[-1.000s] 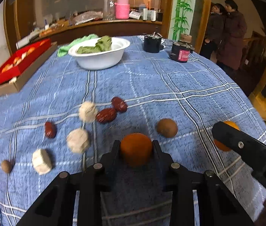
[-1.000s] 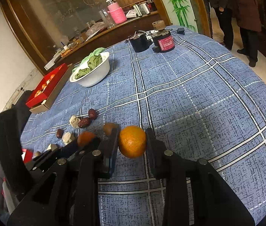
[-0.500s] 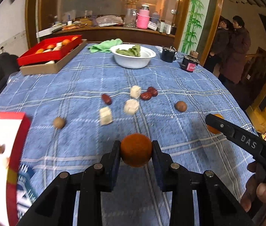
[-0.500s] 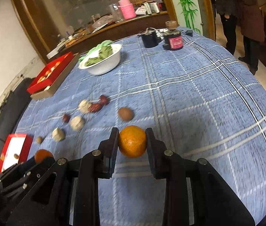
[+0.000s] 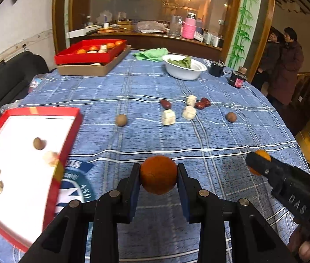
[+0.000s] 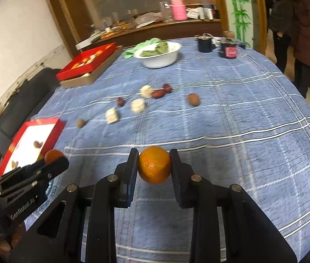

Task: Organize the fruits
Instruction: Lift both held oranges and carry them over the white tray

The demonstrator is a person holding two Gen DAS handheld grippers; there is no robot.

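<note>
Both grippers have drawn back from the scattered fruit toward the near red tray [image 5: 66, 144], which has come into the left view. The left gripper [image 5: 158, 175] clamps a dark orange [image 5: 158, 174]; the right gripper [image 6: 154, 164] clamps a brighter orange [image 6: 154, 164] — both beside that tray. In the tray lie a few pieces; beyond it on the bench [image 5: 220, 135], dates, pale chunks and brown fruits remain — roughly a third done.
</note>
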